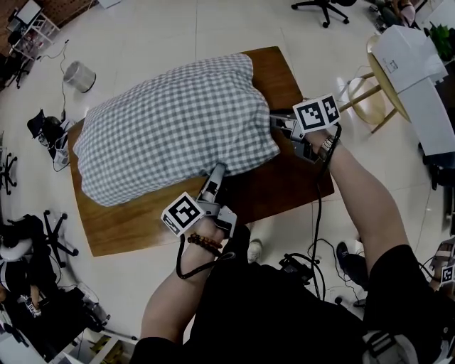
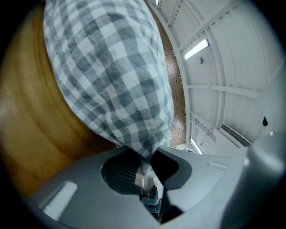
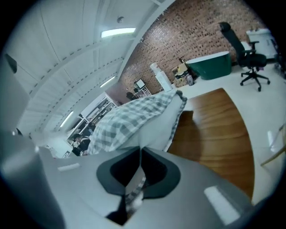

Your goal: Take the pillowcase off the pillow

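A pillow in a grey-and-white checked pillowcase point(image 1: 178, 124) lies across the brown wooden table point(image 1: 284, 185). My left gripper point(image 1: 217, 169) meets its near edge; in the left gripper view the gripper point(image 2: 144, 167) is shut on a pinched fold of the pillowcase point(image 2: 111, 67). My right gripper point(image 1: 276, 121) is at the pillow's right end. In the right gripper view the gripper point(image 3: 140, 154) is shut on the checked pillowcase point(image 3: 129, 120), and the white pillow point(image 3: 156, 129) shows at the case's open end.
A round wooden stool point(image 1: 384, 78) and a white unit point(image 1: 419, 71) stand to the right of the table. A bin point(image 1: 79, 75) sits on the floor at far left, an office chair point(image 1: 323, 7) at the far side. Cables point(image 1: 306, 266) lie by the person's feet.
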Action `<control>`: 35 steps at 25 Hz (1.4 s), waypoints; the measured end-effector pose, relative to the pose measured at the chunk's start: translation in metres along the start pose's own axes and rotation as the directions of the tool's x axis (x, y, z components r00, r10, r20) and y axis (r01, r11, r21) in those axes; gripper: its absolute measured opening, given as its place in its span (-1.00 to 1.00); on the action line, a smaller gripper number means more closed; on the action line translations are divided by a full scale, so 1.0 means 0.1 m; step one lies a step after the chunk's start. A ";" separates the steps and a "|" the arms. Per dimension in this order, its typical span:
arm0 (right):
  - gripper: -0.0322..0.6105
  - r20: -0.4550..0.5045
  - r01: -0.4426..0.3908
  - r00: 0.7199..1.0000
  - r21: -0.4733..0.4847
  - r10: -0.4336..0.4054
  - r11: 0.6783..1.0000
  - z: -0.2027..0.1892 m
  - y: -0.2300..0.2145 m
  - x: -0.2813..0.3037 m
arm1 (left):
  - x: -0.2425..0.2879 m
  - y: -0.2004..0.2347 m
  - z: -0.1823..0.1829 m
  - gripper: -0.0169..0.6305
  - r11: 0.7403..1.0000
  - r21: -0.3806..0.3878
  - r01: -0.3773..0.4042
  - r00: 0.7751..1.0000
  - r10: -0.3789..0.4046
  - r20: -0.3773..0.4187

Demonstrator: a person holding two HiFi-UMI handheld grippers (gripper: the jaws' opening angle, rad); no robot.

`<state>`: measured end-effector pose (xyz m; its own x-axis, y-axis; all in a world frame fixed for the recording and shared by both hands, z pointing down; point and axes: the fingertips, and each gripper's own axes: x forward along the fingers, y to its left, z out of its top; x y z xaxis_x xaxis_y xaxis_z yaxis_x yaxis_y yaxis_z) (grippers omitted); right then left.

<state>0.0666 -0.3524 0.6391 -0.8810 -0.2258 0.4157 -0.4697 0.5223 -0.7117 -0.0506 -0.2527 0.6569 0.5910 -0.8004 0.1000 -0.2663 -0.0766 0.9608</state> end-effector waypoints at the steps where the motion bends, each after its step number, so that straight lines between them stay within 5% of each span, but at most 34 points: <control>1: -0.86 0.014 0.025 1.000 -0.017 -0.025 1.000 0.03 -0.01 -0.06 | -0.01 -0.03 0.01 -0.77 1.000 0.005 0.013 1.000 -0.014 0.005; 8: -0.86 0.073 0.204 0.978 -0.150 -0.195 0.967 0.11 0.15 -0.26 | -0.30 -0.24 0.14 -0.88 0.998 0.030 0.047 0.997 -0.049 0.063; 11: -0.86 0.094 0.263 0.964 -0.175 -0.249 0.949 0.09 0.13 -0.41 | -0.44 -0.24 0.10 -0.89 1.000 0.007 -0.031 0.996 0.030 0.087; 13: -0.86 0.111 0.286 0.957 -0.189 -0.269 0.939 0.12 0.12 -0.47 | -0.46 -0.27 0.16 -0.91 1.000 0.027 -0.008 0.993 0.005 0.115; 16: -0.87 0.129 0.326 0.944 -0.229 -0.303 0.917 0.15 0.12 -0.52 | -0.68 -0.19 0.23 -0.93 0.995 0.004 -0.104 0.982 0.102 0.156; 19: -0.87 0.129 0.353 0.935 -0.234 -0.331 0.906 0.08 0.09 -0.57 | -0.77 -0.31 0.37 -0.93 0.997 0.069 0.020 0.980 -0.034 0.197; 23: -0.87 0.143 0.375 0.926 -0.246 -0.349 0.894 0.02 0.20 -0.66 | -1.17 -0.11 0.40 -0.93 0.988 0.011 -0.154 0.962 0.147 0.230; 27: -0.87 0.149 0.398 0.917 -0.249 -0.371 0.883 -0.03 0.21 -0.74 | -1.16 -0.26 0.58 -0.93 0.996 0.092 0.018 0.964 -0.042 0.263; 35: -0.87 0.144 0.437 0.899 -0.248 -0.413 0.865 -0.20 0.11 -0.85 | -1.38 -0.14 0.67 -0.93 0.992 0.123 -0.013 0.966 -0.019 0.259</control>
<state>0.1373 -0.3110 0.6073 -0.6064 -0.5371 0.5864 -0.7770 0.5569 -0.2934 -0.1797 -0.1809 0.6120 0.3783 -0.9256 0.0110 -0.3660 -0.1387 0.9202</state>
